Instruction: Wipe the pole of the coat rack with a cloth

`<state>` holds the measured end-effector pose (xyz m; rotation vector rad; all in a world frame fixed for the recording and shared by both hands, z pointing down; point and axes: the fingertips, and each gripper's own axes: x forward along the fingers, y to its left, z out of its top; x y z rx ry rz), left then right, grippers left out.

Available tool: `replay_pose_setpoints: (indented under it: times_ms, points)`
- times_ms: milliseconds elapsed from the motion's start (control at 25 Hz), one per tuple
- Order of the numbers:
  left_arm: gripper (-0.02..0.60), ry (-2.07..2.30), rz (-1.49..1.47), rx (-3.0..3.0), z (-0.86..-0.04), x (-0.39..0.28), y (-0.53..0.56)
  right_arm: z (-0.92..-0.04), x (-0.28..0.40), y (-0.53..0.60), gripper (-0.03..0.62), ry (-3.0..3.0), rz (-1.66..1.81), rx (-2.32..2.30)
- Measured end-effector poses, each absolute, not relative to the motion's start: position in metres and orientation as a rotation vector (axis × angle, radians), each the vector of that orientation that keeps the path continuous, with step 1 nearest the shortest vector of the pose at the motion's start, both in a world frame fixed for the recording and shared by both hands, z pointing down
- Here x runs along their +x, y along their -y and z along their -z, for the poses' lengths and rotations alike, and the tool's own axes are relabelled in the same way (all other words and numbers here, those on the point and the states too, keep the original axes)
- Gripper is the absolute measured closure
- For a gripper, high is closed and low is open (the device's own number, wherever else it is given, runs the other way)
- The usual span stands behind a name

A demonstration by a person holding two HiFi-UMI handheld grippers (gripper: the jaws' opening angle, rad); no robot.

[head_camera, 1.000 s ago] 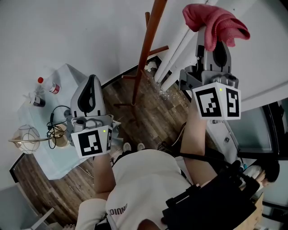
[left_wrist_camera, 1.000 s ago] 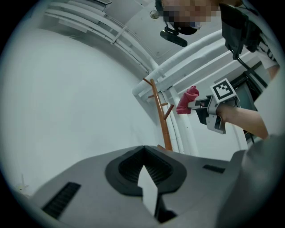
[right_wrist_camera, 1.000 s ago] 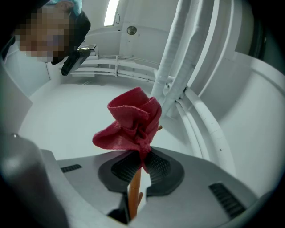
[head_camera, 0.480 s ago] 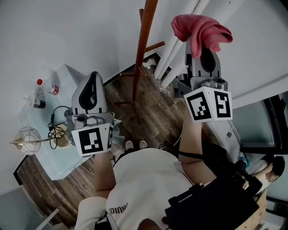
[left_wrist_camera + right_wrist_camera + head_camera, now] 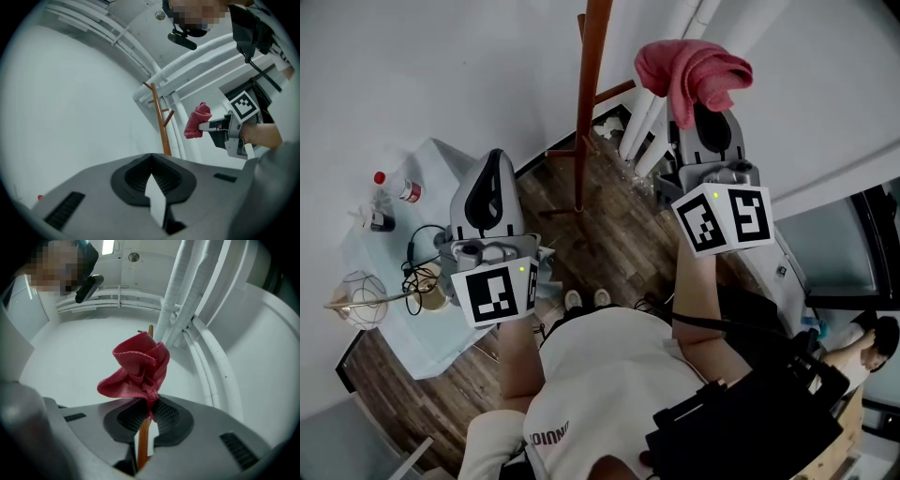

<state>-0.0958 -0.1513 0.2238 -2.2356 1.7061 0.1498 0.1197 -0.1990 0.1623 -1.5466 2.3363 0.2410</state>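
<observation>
Right tongs point(image 5: 149, 408): clamped on a small tuck of the red cloth point(image 5: 138, 369), raised high.
Left tongs point(image 5: 151, 160): jaws pressed together with nothing between them, held low over the right edge of the bench point(image 5: 391, 330).
Cloth: soft and nappy, bunched in loose folds above the jaw tips. Only a thin pinch is actually gripped.
Pole point(image 5: 589, 94): slim, reddish-brown wood, upright, with short slanting pegs point(image 5: 614, 91). It stands on the plank floor point(image 5: 619, 234) at the floor's edge by the wall, just beside the white pipes point(image 5: 642, 122).
Cloth to pole: in the head view the cloth sits right of the pole and apart from it, with no contact visible. In the right gripper view the pole lines up behind the cloth.
Risk, slipping: drag along the wood could pull the thin tuck out of the jaws.
Risk, snagging: loose folds may catch on a peg.
Risk, tipping: the rack looks light and free-standing, and nothing steadies it, so a sideways push could rock it.
Risk, scraping: if the wad shifts aside, bare jaw tips would rub the wood.
</observation>
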Motion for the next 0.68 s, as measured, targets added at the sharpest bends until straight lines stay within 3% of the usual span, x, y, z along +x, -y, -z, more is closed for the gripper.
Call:
replay_pose_setpoints:
  times_ms: [680]
  points:
    - [0.568, -1.712, -0.167, -2.253, -0.2279, -0.0935, 0.1568, -0.1689, 0.1204, 0.2028, 0.548, -2.352, -0.228, -1.544]
